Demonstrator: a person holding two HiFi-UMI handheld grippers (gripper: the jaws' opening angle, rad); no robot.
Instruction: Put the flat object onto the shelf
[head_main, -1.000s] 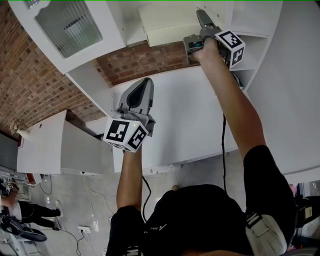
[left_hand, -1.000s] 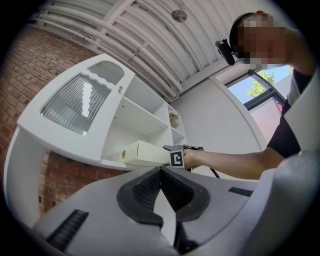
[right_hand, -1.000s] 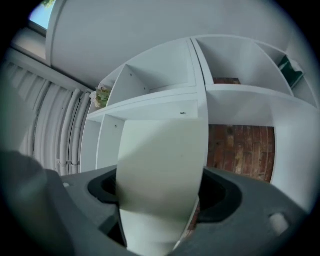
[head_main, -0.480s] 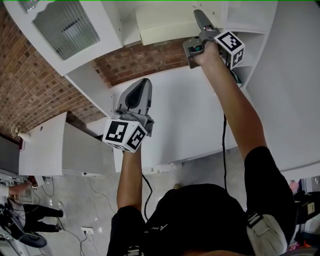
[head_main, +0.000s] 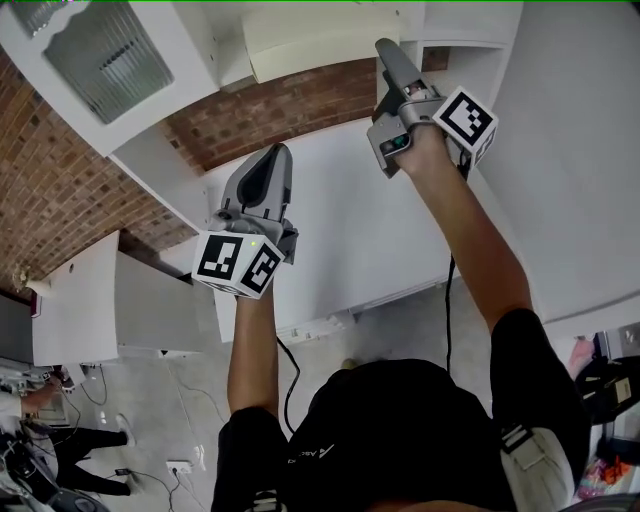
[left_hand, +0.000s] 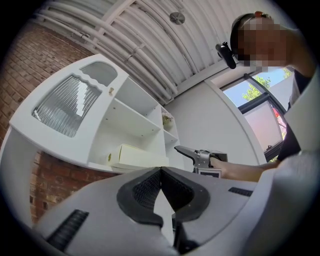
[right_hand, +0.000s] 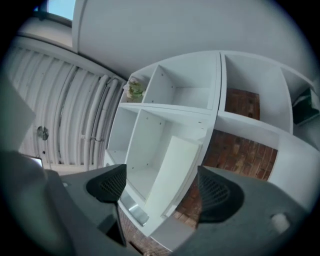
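Flat box (head_main: 305, 42) lies in a compartment of the white shelf (head_main: 165, 172), seemingly delivered, since the right claw (head_main: 386, 55) stands wide open gripping nothing, while the left claw (head_main: 268, 175) waits closed and empty. A second ago the right claw was at the box's edge. Its jaws have just been opening, and it has drawn back.

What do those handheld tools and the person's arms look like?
Both the left gripper and right gripper are grey, with black meshed pads on the fingers, a cube of black-and-white square markers and a black cable. The person wears a black T-shirt.
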